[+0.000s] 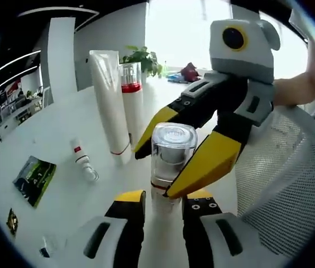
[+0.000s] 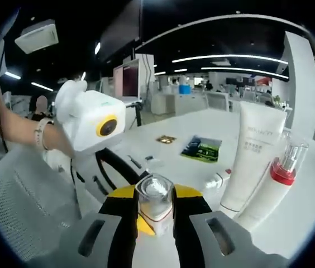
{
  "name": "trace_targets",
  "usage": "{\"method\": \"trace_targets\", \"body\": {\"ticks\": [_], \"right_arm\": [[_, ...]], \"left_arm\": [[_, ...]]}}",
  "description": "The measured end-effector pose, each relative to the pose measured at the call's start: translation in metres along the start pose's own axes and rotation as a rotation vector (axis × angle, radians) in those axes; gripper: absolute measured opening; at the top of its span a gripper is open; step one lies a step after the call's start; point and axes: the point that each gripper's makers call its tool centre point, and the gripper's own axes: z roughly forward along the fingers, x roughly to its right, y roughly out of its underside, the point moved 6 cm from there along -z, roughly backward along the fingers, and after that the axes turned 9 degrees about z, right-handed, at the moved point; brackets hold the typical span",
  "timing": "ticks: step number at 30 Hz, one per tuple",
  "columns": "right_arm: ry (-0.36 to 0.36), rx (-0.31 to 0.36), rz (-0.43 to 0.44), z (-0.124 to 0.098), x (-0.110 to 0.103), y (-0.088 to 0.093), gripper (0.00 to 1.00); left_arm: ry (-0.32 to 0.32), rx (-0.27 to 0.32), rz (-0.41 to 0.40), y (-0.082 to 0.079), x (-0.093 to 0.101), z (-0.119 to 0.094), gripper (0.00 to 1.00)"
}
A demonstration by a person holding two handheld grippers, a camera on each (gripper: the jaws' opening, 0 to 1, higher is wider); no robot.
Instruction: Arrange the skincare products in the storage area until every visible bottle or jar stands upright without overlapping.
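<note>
A small bottle with a clear square cap (image 1: pixel 172 149) (image 2: pixel 155 202) stands upright on the white table (image 1: pixel 46 131). My left gripper (image 1: pixel 164 196) is shut on its lower body. My right gripper (image 2: pixel 155 195) comes in from the right (image 1: pixel 171 162), and its yellow fingers (image 1: pixel 210 162) press the cap from both sides. A tall white tube (image 1: pixel 110 106) (image 2: pixel 252 156) and a pump bottle with a red collar (image 1: pixel 131 97) (image 2: pixel 276 181) stand upright side by side. A small white bottle (image 1: pixel 82 159) (image 2: pixel 216 181) lies on its side.
A green brochure (image 1: pixel 34 178) (image 2: pixel 202 148) and a small dark card (image 1: pixel 12 221) (image 2: pixel 166 139) lie flat on the table. A grey mesh chair (image 1: pixel 291 184) (image 2: pixel 23 206) is close to the table edge. A person's arm (image 1: pixel 297 89) (image 2: pixel 20 128) holds each gripper.
</note>
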Motion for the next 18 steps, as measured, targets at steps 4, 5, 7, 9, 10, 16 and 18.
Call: {"method": "trace_targets", "body": {"ticks": [4,5,7,9,10,16,18], "right_arm": [[-0.005,0.008,0.01,0.0012,0.0,-0.0004,0.23],[-0.011,0.012,0.013,0.0013,-0.0004,-0.0006,0.24],[-0.027,0.019,0.011,0.0015,-0.0019,-0.0011,0.25],[-0.021,0.014,0.035,0.0015,0.0001,0.0,0.25],[-0.022,0.01,0.037,0.0016,0.0005,0.0007,0.26],[-0.029,0.0,0.043,-0.001,0.0001,0.0012,0.33],[-0.031,-0.001,0.05,-0.0019,0.0003,0.0017,0.32]], "left_arm": [[-0.009,0.005,-0.008,0.0006,-0.0022,0.0002,0.26],[-0.012,0.005,-0.004,0.0005,-0.0023,0.0001,0.27],[-0.013,0.003,0.004,0.001,-0.0018,0.0004,0.26],[-0.014,0.005,0.014,-0.0003,-0.0007,0.0006,0.26],[-0.018,0.005,0.02,-0.0007,-0.001,0.0007,0.26],[-0.031,0.016,0.024,-0.0028,-0.0026,-0.0022,0.26],[-0.034,0.013,0.03,-0.0029,-0.0021,-0.0028,0.26]]}}
